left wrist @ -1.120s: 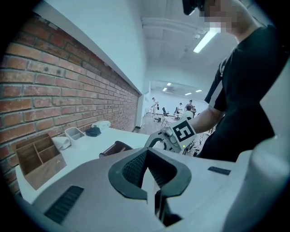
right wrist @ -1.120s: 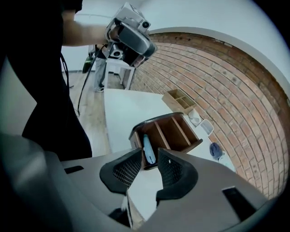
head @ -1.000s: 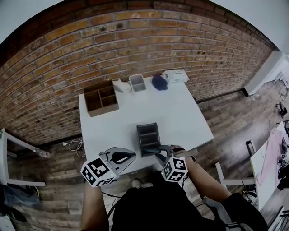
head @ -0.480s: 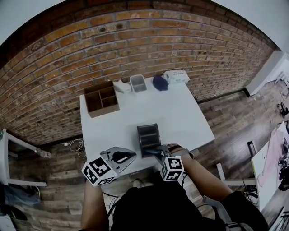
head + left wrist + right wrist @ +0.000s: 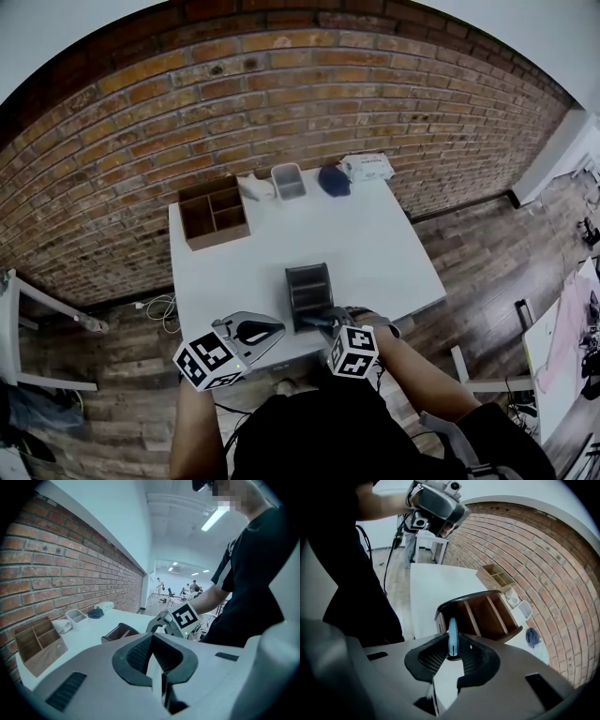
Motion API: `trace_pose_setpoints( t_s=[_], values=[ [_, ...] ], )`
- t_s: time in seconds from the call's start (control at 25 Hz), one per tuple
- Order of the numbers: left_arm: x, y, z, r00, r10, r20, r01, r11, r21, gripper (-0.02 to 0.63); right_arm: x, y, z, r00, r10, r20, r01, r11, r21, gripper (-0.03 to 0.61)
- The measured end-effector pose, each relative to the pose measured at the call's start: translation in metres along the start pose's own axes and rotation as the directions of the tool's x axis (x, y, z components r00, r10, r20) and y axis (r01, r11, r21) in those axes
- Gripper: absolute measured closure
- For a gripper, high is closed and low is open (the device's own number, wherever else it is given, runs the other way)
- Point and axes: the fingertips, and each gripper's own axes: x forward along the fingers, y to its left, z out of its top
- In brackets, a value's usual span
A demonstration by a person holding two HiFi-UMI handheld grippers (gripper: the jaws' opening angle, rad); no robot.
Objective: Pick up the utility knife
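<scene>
A slim light-blue utility knife (image 5: 453, 637) stands edge-on between the jaws of my right gripper (image 5: 453, 654), which is shut on it. This gripper (image 5: 329, 323) hovers at the near edge of the white table (image 5: 375, 244), just in front of a dark compartment organizer (image 5: 308, 286), whose open slots (image 5: 485, 613) lie right beyond the knife. My left gripper (image 5: 255, 330) hangs by the table's front edge, left of the organizer, its jaws (image 5: 157, 660) shut with nothing in them.
Along the brick wall at the table's back stand a wooden compartment box (image 5: 212, 208), a white cup (image 5: 254, 185), a clear bin (image 5: 287, 179), a dark blue cloth (image 5: 331, 178) and a white packet (image 5: 367, 166). A white chair (image 5: 19, 319) stands at far left.
My right gripper has drawn back slightly toward the table's near edge with the knife. The left gripper has barely moved.
</scene>
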Motion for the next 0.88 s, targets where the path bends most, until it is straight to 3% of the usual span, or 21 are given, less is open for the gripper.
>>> trace_pose_setpoints(
  t_s=[0.2, 0.44, 0.56, 0.68, 0.88],
  values=[
    [-0.003, 0.006, 0.008, 0.999, 0.028, 0.028, -0.029, 1.000, 0.010, 0.624, -0.025, -0.006, 0.000, 0.995, 0.030, 0.096, -0.053, 0.969, 0.241, 0.509],
    [-0.013, 0.022, 0.020, 0.989, 0.109, 0.098, -0.109, 0.994, 0.001, 0.624, -0.081, -0.030, 0.006, 0.959, -0.035, 0.280, -0.116, 0.856, 0.504, 0.509],
    [-0.016, 0.026, 0.023, 0.984, 0.135, 0.118, -0.138, 0.990, 0.014, 0.624, -0.112, -0.052, 0.020, 0.912, -0.134, 0.388, -0.113, 0.826, 0.551, 0.509],
    [-0.021, 0.031, 0.033, 0.971, 0.183, 0.152, -0.192, 0.980, 0.043, 0.624, -0.142, -0.076, 0.040, 0.833, -0.268, 0.483, -0.082, 0.804, 0.588, 0.509],
    [-0.035, 0.033, 0.053, 0.947, 0.200, 0.252, -0.214, 0.977, 0.026, 0.624, -0.180, -0.095, 0.068, 0.751, -0.394, 0.530, -0.057, 0.761, 0.646, 0.509]
  ],
)
